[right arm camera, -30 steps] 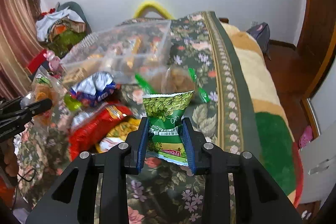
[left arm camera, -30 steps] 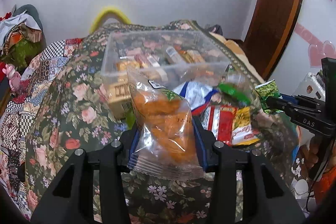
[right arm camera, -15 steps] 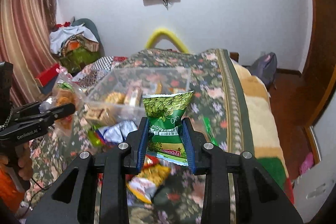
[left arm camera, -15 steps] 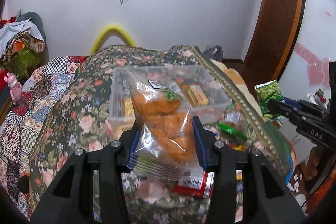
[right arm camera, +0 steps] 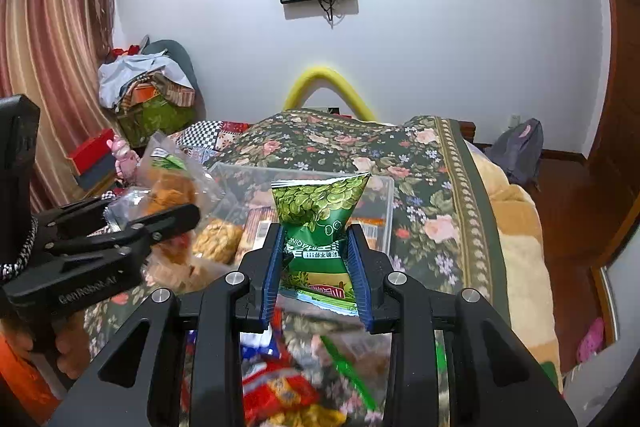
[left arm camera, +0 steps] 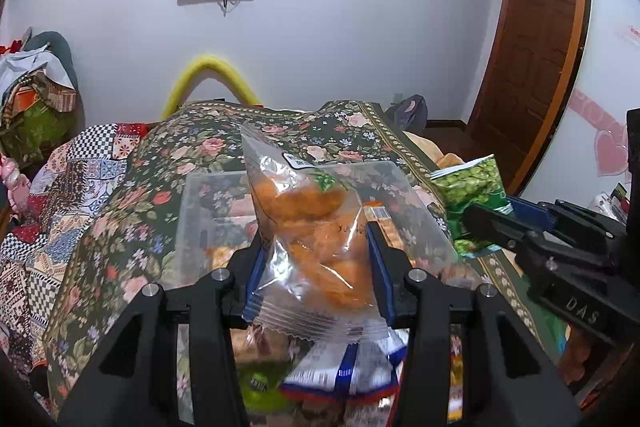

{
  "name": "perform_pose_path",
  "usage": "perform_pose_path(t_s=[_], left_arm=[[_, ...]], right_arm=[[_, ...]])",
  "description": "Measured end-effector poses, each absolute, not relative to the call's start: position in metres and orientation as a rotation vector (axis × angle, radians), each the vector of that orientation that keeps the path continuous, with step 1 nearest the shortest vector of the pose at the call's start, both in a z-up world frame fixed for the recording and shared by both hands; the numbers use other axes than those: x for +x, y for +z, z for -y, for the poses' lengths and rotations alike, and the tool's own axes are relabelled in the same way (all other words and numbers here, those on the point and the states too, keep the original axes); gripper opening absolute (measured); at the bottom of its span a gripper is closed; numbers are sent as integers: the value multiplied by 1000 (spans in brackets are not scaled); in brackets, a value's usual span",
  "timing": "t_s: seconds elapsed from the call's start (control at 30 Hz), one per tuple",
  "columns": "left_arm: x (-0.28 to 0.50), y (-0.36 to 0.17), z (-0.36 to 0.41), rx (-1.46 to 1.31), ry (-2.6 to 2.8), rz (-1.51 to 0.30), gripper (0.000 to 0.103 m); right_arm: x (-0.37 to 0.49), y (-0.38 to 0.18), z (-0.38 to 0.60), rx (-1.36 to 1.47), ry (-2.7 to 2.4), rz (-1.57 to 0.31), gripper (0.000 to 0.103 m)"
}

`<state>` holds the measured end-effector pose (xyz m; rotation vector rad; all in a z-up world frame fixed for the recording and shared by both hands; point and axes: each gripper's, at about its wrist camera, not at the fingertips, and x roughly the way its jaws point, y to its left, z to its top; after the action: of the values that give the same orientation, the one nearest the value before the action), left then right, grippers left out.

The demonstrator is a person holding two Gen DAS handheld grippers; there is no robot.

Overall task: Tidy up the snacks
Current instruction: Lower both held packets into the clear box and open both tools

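An orange snack bag [left arm camera: 316, 227] is clamped in the left gripper [left arm camera: 314, 267], mid-frame. A green snack bag [right arm camera: 318, 227] is clamped in the right gripper [right arm camera: 316, 275]. Both probably must be lowered into the clear box [left arm camera: 208, 211] behind, then let go.

the letters "das" stand in pale print on the black body of the right tool [left arm camera: 576, 301], seen from the left wrist. "genrobot.ai" stands on the black body of the left tool [right arm camera: 90, 293], seen from the right wrist. the green pea packet [right arm camera: 320, 223] carries print seen upside down, of which only "oo" reads. other wrappers are too blurred.
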<state>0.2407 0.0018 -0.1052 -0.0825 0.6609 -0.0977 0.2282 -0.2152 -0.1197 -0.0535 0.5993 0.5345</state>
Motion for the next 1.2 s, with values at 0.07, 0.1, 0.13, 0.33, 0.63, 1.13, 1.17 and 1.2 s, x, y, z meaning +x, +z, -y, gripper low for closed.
perform_pose_path(t_s=[0.07, 0.1, 0.13, 0.33, 0.63, 1.13, 1.17, 1.2], left_arm=[[251, -110, 0, -86, -98, -673, 45], [259, -113, 0, -92, -97, -686, 45], [263, -116, 0, -95, -95, -692, 45], [292, -140, 4, -90, -75, -769, 45], [308, -158, 9, -79, -89, -821, 45], [262, -111, -17, -99, -76, -748, 49], [259, -110, -19, -94, -72, -746, 50], [255, -108, -21, -86, -67, -745, 50]], right_arm=[[235, -122, 212, -57, 534, -607, 29], [241, -126, 210, -58, 533, -616, 29], [243, -126, 209, -59, 533, -621, 29], [270, -150, 198, -94, 512, -694, 29], [282, -175, 196, -86, 520, -800, 31], [255, -144, 229, -39, 525, -756, 57], [253, -141, 232, -35, 520, -751, 59], [251, -139, 236, -34, 515, -747, 61]])
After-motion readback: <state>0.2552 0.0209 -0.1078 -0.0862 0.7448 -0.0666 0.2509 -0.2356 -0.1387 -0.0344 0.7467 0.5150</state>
